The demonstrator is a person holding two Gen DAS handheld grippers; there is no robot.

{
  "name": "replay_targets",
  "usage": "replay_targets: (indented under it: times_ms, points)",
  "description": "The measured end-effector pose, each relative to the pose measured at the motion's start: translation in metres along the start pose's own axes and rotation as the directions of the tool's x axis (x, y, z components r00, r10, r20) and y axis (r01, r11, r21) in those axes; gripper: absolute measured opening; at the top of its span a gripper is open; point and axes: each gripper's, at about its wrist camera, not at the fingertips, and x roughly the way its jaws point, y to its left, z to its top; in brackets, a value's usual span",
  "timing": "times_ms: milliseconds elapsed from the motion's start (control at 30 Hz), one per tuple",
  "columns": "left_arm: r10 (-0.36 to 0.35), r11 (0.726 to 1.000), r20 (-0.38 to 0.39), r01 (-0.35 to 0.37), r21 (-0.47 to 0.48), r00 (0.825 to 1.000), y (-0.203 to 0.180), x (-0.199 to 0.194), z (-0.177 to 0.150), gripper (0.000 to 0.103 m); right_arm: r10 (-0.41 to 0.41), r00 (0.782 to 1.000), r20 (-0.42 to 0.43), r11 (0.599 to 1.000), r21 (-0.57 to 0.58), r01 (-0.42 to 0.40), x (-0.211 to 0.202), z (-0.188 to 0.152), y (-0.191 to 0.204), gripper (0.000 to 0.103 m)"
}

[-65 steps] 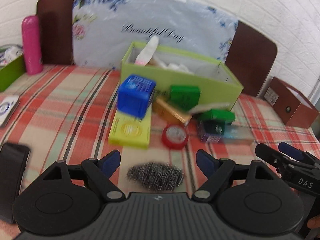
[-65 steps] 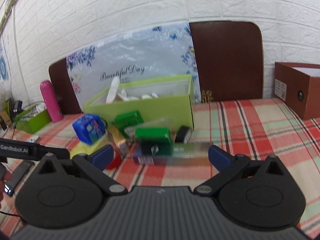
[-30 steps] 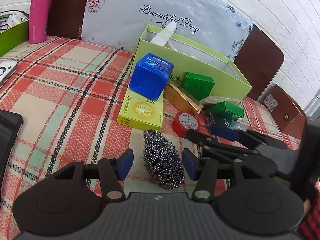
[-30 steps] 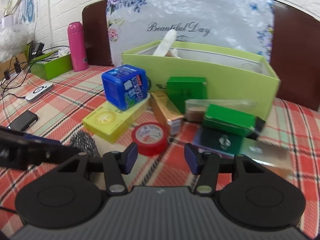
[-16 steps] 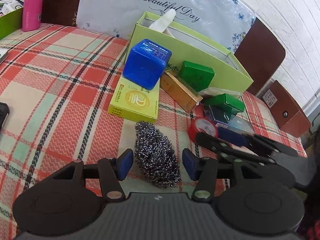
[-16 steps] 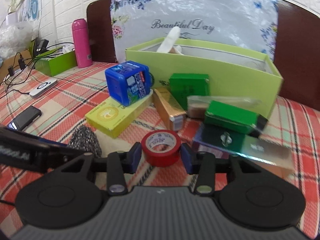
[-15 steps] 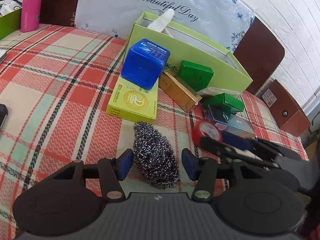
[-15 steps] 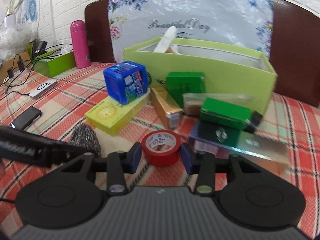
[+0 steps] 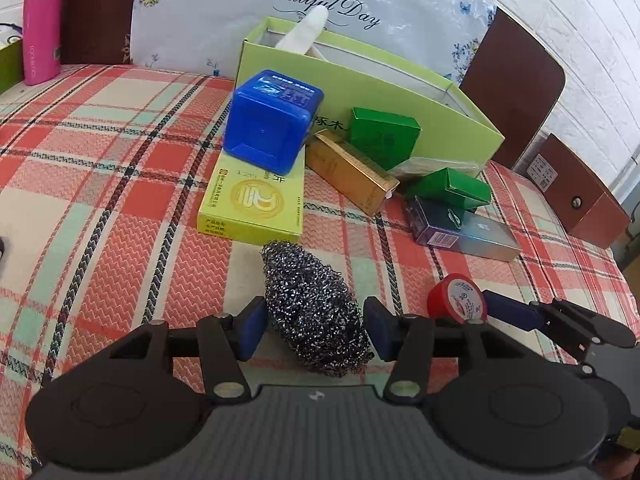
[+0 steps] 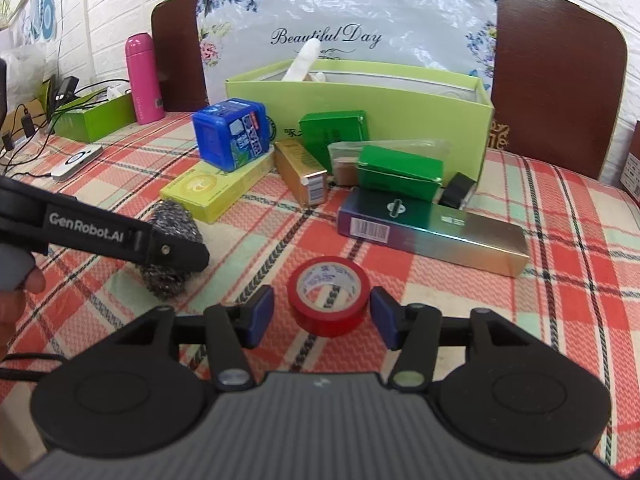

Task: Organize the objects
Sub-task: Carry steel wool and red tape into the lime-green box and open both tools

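A steel wool scrubber (image 9: pixel 316 304) lies on the plaid tablecloth between the fingers of my left gripper (image 9: pixel 314 328); the pads stand close on both sides with a small gap, so it is open. A red tape roll (image 10: pixel 326 294) lies on the cloth between the fingers of my right gripper (image 10: pixel 322 320), which is open with gaps on both sides. The tape also shows in the left wrist view (image 9: pixel 458 300). Behind stands a light green open box (image 10: pixel 360 100).
A blue cube box (image 9: pixel 272 126) sits on a yellow flat box (image 9: pixel 256 200). A gold box (image 9: pixel 350 170), green boxes (image 9: pixel 450 188) and a dark long box (image 10: pixel 428 228) lie before the green box. A pink bottle (image 10: pixel 142 78) and brown box (image 9: pixel 580 196) stand aside.
My right gripper has opened around the red tape, which now rests on the cloth nearer the front. My left gripper stays around the scrubber, slightly wider.
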Motion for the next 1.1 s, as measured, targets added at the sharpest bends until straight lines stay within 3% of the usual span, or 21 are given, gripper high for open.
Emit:
replay_targets:
  times_ms: [167, 233, 333, 500, 667, 867, 1100]
  points:
    - [0.007, 1.0, -0.001, -0.007, 0.022, 1.0, -0.004, 0.004, 0.004, 0.051, -0.001, 1.0, -0.004, 1.0, -0.003, 0.001, 0.005, 0.002, 0.0, 0.054]
    - [0.005, 0.999, -0.006, -0.005, 0.035, 1.0, -0.006, 0.005, 0.004, 0.044, -0.009, 1.0, -0.009, 1.0, -0.002, 0.009, 0.006, 0.002, 0.0, 0.046]
    - [0.002, 0.999, -0.016, -0.002, 0.038, 1.0, -0.005, 0.003, 0.005, 0.039, 0.011, 1.0, -0.015, 1.0, 0.013, -0.01, 0.004, 0.002, -0.004, 0.046]
    - [-0.072, 0.994, 0.014, 0.07, 0.078, 0.997, -0.015, -0.019, 0.019, 0.038, 0.061, 0.998, 0.012, 0.998, 0.032, -0.061, -0.011, 0.013, -0.01, 0.046]
    - [-0.117, 0.981, 0.111, 0.098, 0.165, 0.987, -0.036, -0.038, 0.06, 0.038, 0.043, 0.991, 0.129, 0.999, 0.013, -0.045, -0.031, 0.045, -0.023, 0.046]
    - [-0.129, 0.972, 0.194, 0.085, 0.221, 0.972, -0.06, -0.033, 0.115, 0.038, -0.011, 0.971, 0.238, 1.0, -0.025, 0.018, -0.035, 0.094, -0.042, 0.046]
    - [-0.117, 0.974, 0.185, 0.077, 0.211, 0.976, -0.069, 0.013, 0.172, 0.038, -0.077, 0.962, 0.262, 0.996, -0.015, 0.084, 0.008, 0.14, -0.063, 0.046]
